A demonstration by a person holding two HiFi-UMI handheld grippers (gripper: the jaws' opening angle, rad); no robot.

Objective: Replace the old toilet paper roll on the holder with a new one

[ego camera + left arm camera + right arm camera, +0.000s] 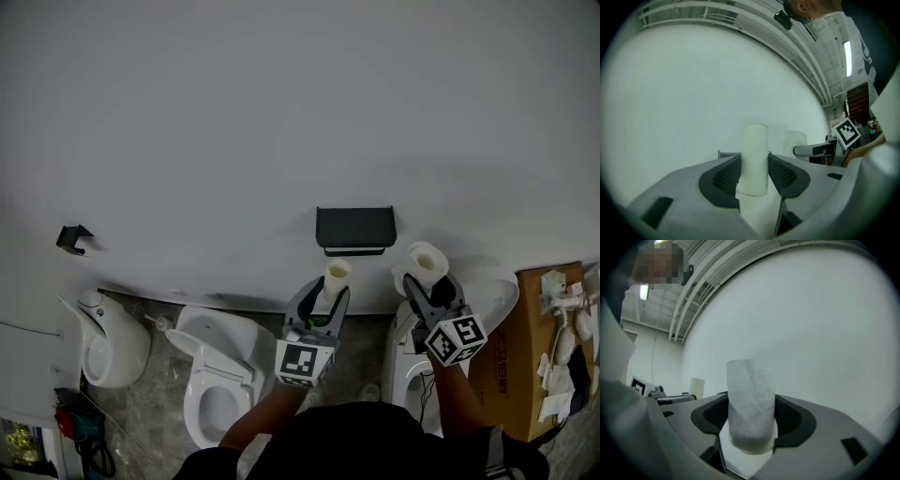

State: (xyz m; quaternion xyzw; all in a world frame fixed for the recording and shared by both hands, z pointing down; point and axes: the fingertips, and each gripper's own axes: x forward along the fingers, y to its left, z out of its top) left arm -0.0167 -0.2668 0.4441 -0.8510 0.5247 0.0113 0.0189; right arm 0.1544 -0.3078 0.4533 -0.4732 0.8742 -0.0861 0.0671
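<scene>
A black toilet paper holder (356, 230) hangs on the white wall with nothing on it. Just below it, my left gripper (328, 296) is shut on a thin cream cardboard core (337, 276), the old roll. In the left gripper view the core (754, 159) stands upright between the dark pads (725, 177). To its right, my right gripper (432, 287) is shut on a fuller white toilet paper roll (427, 262). The right gripper view shows that roll (751, 406) upright and pinched between the pads (792, 418). Both grippers point level at the wall.
A white toilet (217, 380) stands below left, and another toilet (487, 300) is under the right gripper. A urinal (112, 342) is on the far left with a black hook (73, 238) above it. At the right stands an open cardboard box (544, 347) holding white parts.
</scene>
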